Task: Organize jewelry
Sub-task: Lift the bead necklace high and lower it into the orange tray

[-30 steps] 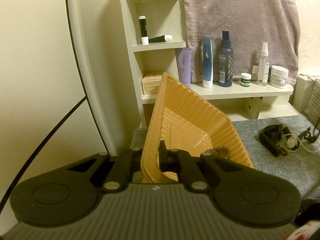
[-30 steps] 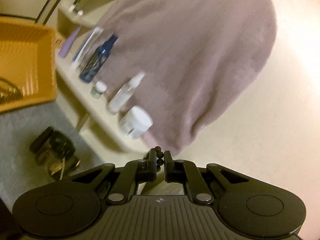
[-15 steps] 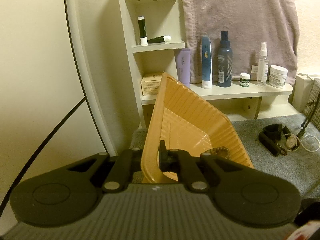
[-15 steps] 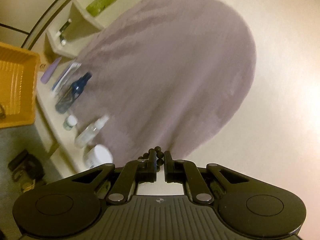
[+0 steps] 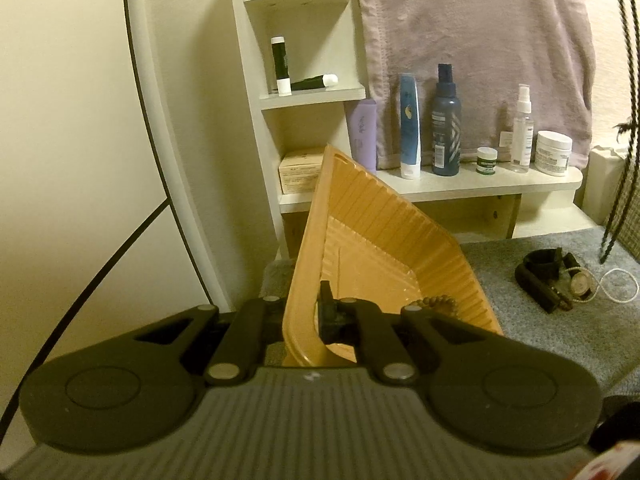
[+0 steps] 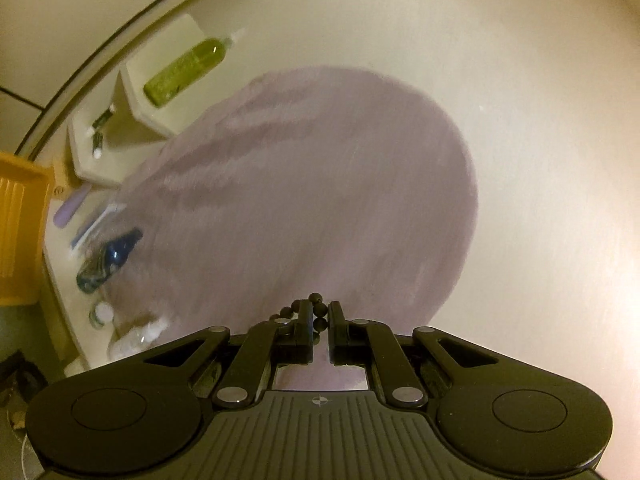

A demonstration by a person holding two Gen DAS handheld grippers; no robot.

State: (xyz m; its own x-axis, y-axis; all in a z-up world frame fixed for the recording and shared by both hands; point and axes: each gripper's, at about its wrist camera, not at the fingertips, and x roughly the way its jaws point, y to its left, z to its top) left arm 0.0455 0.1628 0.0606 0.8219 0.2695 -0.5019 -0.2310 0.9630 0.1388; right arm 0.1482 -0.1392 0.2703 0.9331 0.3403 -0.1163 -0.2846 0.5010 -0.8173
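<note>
- The left gripper point(image 5: 306, 314) is pinching the near rim of the orange tray point(image 5: 384, 240), one finger outside the wall and one inside, and is holding the tray tilted above the grey mat point(image 5: 560, 320).
- A dark beaded bracelet point(image 5: 436, 303) is lying inside the tray, at its lower right corner.
- The right gripper point(image 6: 320, 322) is nearly closed on a black bead necklace point(image 6: 318, 308); beads are showing between the fingers and just above the tips.
- In the left view the necklace's strand point(image 5: 624, 184) is hanging down along the right edge, above the mat.
- A watch point(image 5: 580, 285) and a black strap point(image 5: 540, 268) are lying together near the mat's right edge, well apart from the tray.
- Bottles point(image 5: 445, 120) are standing on the shelf point(image 5: 480, 184), in front of a towel point(image 5: 472, 40).
</note>
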